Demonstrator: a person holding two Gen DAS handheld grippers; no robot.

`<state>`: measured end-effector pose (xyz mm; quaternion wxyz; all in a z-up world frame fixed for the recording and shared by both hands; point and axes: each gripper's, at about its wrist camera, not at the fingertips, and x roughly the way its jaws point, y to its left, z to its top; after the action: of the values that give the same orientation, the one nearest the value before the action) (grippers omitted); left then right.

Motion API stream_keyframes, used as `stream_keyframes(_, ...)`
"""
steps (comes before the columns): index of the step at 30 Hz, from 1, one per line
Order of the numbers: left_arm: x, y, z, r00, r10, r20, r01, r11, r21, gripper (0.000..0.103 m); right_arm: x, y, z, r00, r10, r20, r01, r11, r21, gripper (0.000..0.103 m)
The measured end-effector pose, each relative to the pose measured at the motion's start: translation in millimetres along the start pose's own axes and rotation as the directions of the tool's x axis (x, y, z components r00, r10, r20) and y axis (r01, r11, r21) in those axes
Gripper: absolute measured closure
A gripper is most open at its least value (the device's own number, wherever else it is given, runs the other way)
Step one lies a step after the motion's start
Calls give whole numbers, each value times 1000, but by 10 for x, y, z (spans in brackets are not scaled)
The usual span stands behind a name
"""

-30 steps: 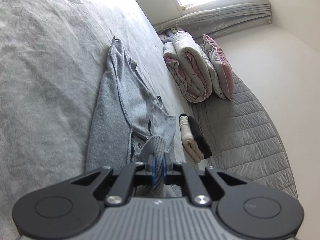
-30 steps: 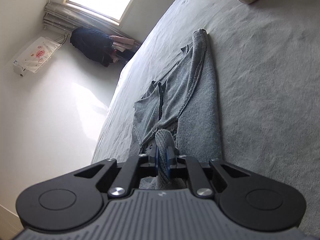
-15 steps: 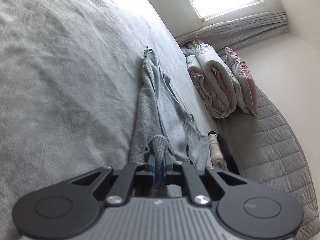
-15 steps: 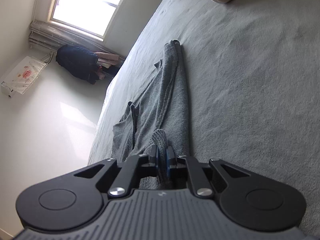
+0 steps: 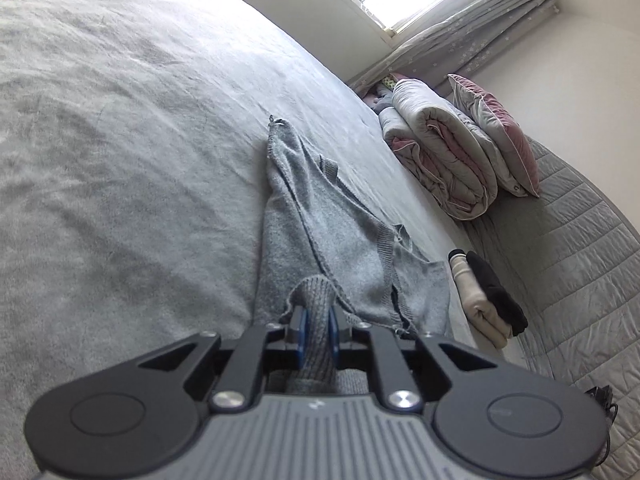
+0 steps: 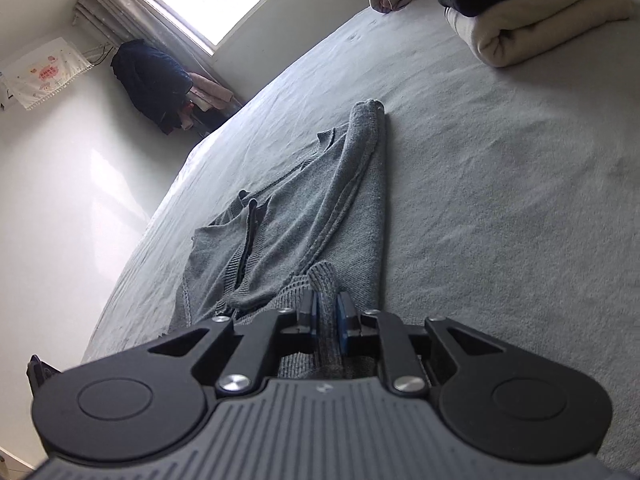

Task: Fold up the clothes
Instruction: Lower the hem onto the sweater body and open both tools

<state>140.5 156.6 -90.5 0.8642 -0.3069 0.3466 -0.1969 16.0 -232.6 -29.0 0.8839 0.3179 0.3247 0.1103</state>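
Note:
A grey knit cardigan (image 5: pixel 320 224) lies stretched out lengthwise on the grey bed cover (image 5: pixel 120 140), folded narrow, with its button band showing on one side. It also shows in the right wrist view (image 6: pixel 304 208). My left gripper (image 5: pixel 318 322) is shut on a ribbed edge of the cardigan at its near end. My right gripper (image 6: pixel 327 314) is shut on a ribbed edge of the same cardigan at the opposite end. Both pinched edges stand up between the blue pads.
A folded cream garment with a black one on it (image 5: pixel 486 294) lies by the bed's edge, also in the right wrist view (image 6: pixel 536 20). A rolled duvet (image 5: pixel 440 160) and pillow (image 5: pixel 500 136) sit near the window. Dark clothes (image 6: pixel 152 80) hang in the corner.
Both grippers have kept their grip on the cardigan. The views have swung and the cardigan lies more spread and flatter on the bed than half a second ago.

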Motion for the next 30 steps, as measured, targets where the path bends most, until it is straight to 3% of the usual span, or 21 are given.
stream_keyframes(2,-89,-112,8,998,25,49,-27,999,42,58,-43,110,2,999,-28,20,29,997,-66,85)
stream_keyframes(3,-137,-163,4,997,34,75,-39,997,66,53,-88,166,-7,998,-44,41,48,994,-100,83)
stream_keyframes(5,-224,-288,-11,994,30,109,-44,990,133,47,-170,277,-45,994,-59,90,74,982,-174,63)
stream_keyframes(6,-254,-344,-20,993,21,115,-40,986,164,45,-205,331,-67,992,-61,113,84,974,-209,43)
stream_keyframes(7,-279,-401,-35,993,12,118,-35,980,197,43,-216,393,-90,990,-61,130,91,965,-246,40)
stream_keyframes(11,-256,-614,-172,997,-20,78,-8,939,344,40,-50,606,-175,992,-50,118,91,924,-372,40)
stream_keyframes(14,-138,-697,-284,1000,-11,22,2,917,399,39,66,693,-249,995,-50,89,84,897,-434,40)
stream_keyframes(17,-19,-654,-344,999,37,-31,-21,913,407,38,145,681,-312,994,-83,64,104,878,-468,40)
stream_keyframes(20,3,-599,-390,999,40,-35,-22,913,407,38,224,573,-323,990,-134,37,135,874,-467,40)
stream_keyframes(30,-162,-615,-329,998,33,-44,-15,932,361,33,53,514,-266,994,-105,27,106,899,-424,38)
